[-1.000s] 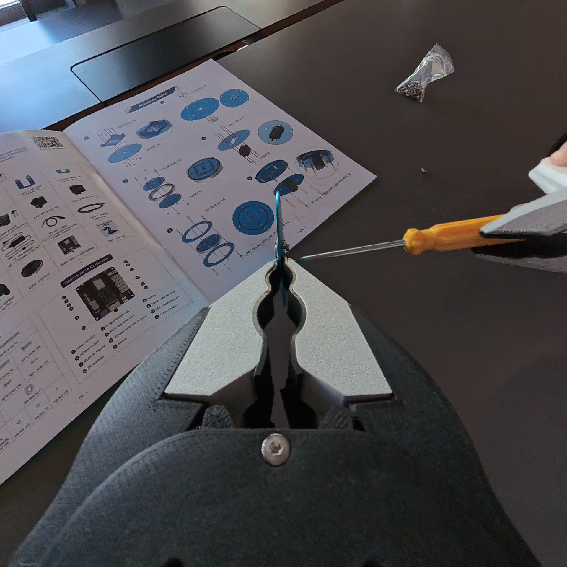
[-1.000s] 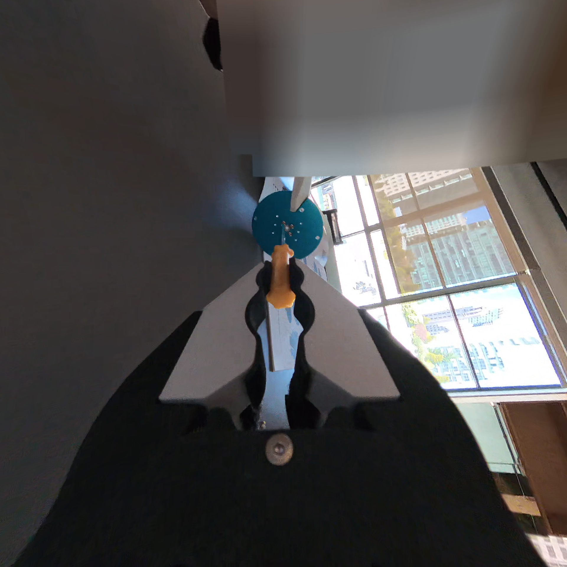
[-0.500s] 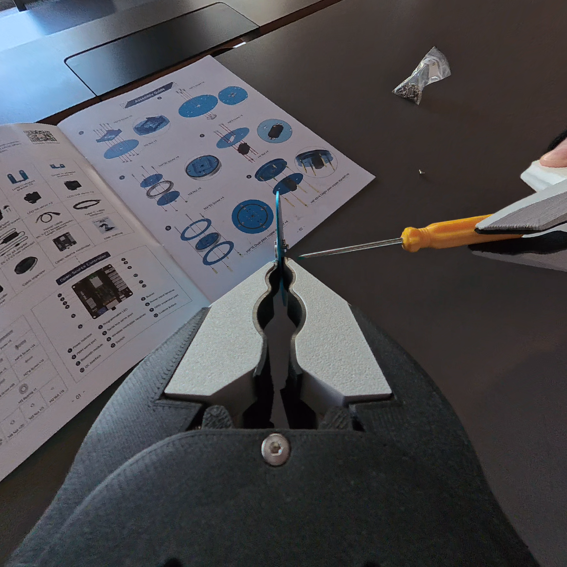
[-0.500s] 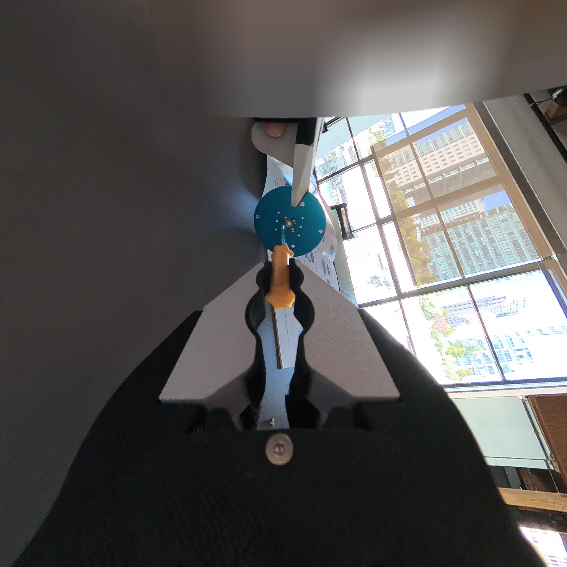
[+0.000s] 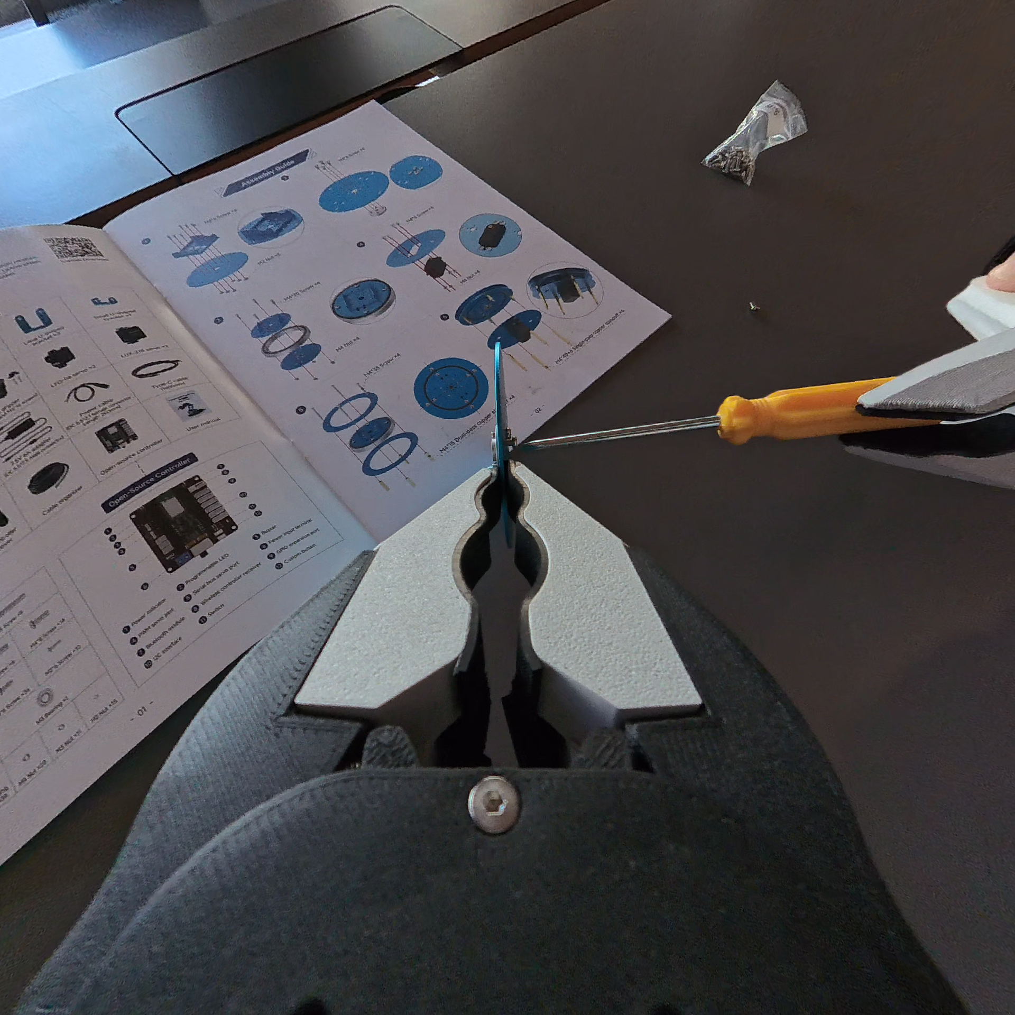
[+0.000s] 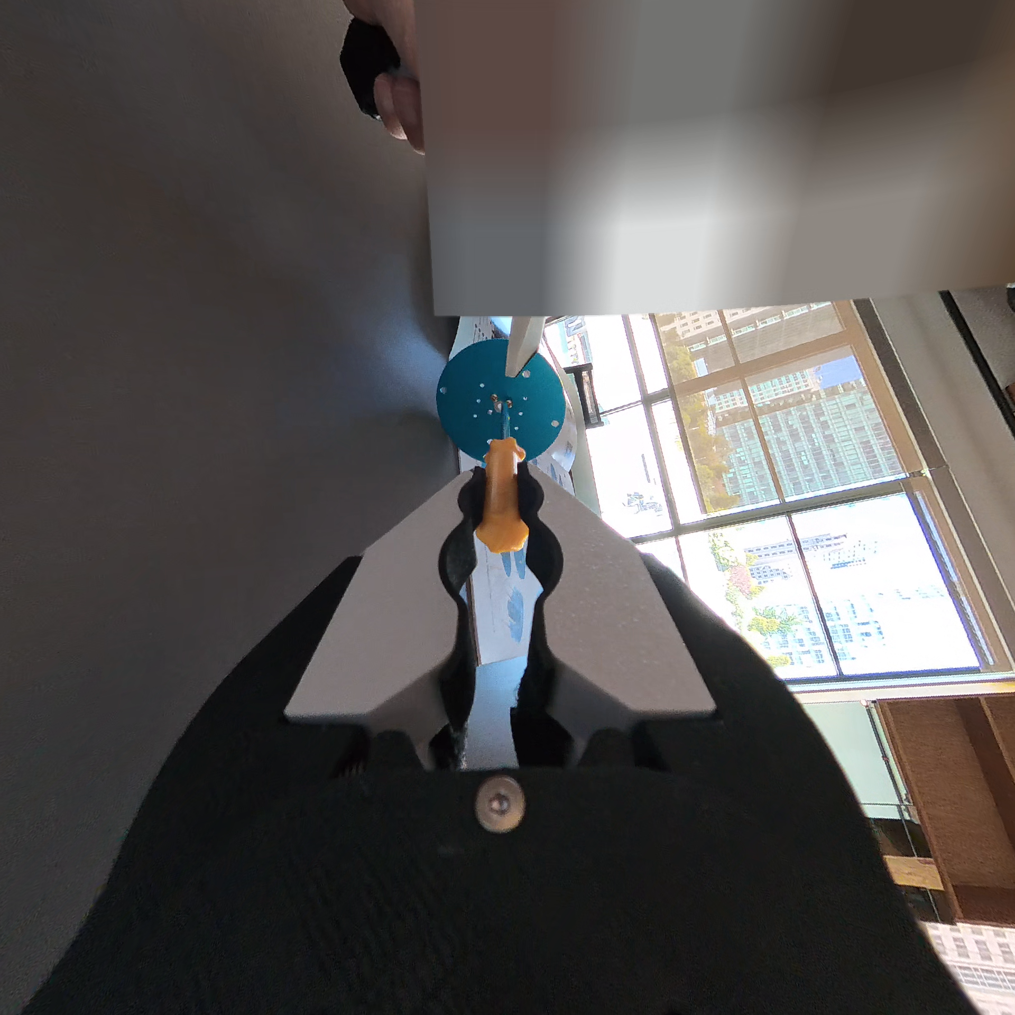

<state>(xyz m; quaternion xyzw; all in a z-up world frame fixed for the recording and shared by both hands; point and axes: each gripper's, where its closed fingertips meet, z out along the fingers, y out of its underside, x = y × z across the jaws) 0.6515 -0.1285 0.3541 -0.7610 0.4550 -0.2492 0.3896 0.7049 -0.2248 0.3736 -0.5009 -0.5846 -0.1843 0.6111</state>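
My left gripper [image 5: 501,473] is shut on a thin blue round plate [image 5: 498,395] and holds it upright on edge above the dark table [image 5: 769,604]. The plate shows face-on in the right wrist view [image 6: 497,403], with small holes and screws near its middle. My right gripper [image 6: 501,479] is shut on an orange-handled screwdriver [image 6: 501,505]. In the left wrist view the screwdriver [image 5: 791,409] comes in from the right and its metal tip touches a screw at the plate's middle. The right gripper's fingers [image 5: 944,384] show at the right edge there.
An open instruction booklet [image 5: 247,384] lies on the table left of the plate. A small clear bag of screws [image 5: 758,140] lies at the far right. A single loose screw [image 5: 755,307] lies on the table. A person's fingers [image 6: 398,104] show at the top. Large windows [image 6: 796,494] fill the right. There is about 12 cm between the tips of the two grippers.
The right wrist view has rotated and shifted, so the window and the blurred patch sit differently. The screwdriver tip stays at the plate's middle. The left gripper has barely moved.
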